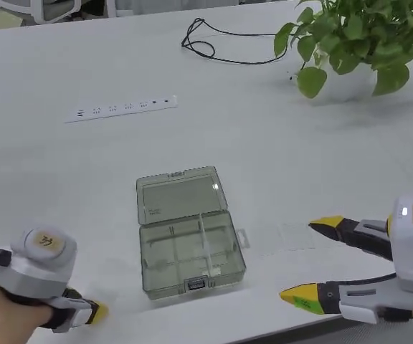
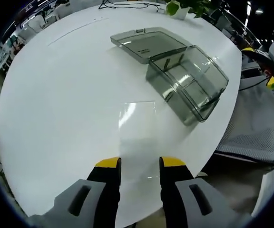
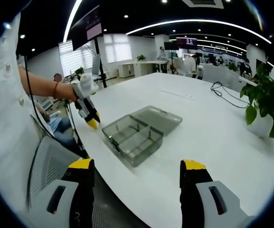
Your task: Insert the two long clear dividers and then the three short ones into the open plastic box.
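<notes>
Open box mid-table, both grippers off it.
L gripper low by table edge, jaws a narrow gap apart, nothing btwn them; a clear divider lies flat on table just ahead of its tips, near the plastic box. R gripper to box's right, apart from it, jaws spread wide, holding nothing. Box lid folded back flat; clear partitions show inside.
</notes>
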Tool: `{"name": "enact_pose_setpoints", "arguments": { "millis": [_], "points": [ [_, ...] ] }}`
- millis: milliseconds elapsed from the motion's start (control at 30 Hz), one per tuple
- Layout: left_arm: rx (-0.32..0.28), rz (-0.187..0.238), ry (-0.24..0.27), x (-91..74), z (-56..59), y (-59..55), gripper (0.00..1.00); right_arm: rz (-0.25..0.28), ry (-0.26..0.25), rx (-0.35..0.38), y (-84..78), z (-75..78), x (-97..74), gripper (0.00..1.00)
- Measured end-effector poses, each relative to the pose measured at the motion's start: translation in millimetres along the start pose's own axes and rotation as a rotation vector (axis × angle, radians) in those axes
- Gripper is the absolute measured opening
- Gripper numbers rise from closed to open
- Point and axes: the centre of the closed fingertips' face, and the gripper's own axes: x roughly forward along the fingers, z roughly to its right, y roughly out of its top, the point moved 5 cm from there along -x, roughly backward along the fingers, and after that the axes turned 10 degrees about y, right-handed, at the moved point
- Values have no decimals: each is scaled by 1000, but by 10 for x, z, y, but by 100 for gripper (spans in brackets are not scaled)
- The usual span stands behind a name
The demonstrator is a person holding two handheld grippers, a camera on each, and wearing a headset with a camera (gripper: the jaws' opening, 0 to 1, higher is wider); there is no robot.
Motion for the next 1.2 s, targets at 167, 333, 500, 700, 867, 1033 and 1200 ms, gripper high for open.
{"name": "enact_pose_setpoints", "arguments": {
  "millis": [167,333,500,700,867,1033,1200],
  "points": [
    [-78,48,-22,-130,3,19,30,-3,7,-8,58,-17,37,74],
    [-133,108,-48,-248,-3,80,30,0,20,-23,128,-50,92,74],
    [-182,179,-83,-400,69,189,30,5,33,-32,207,-96,159,73],
    [-210,258,-127,-548,202,327,30,17,46,-43,348,-154,253,70],
    [-229,318,-172,-639,318,436,30,36,53,-35,487,-190,328,66],
    [-250,380,-226,-710,460,539,30,84,62,18,656,-229,402,56],
    [-258,432,-263,-777,601,641,30,130,65,59,853,-278,535,50]
  ]
}}
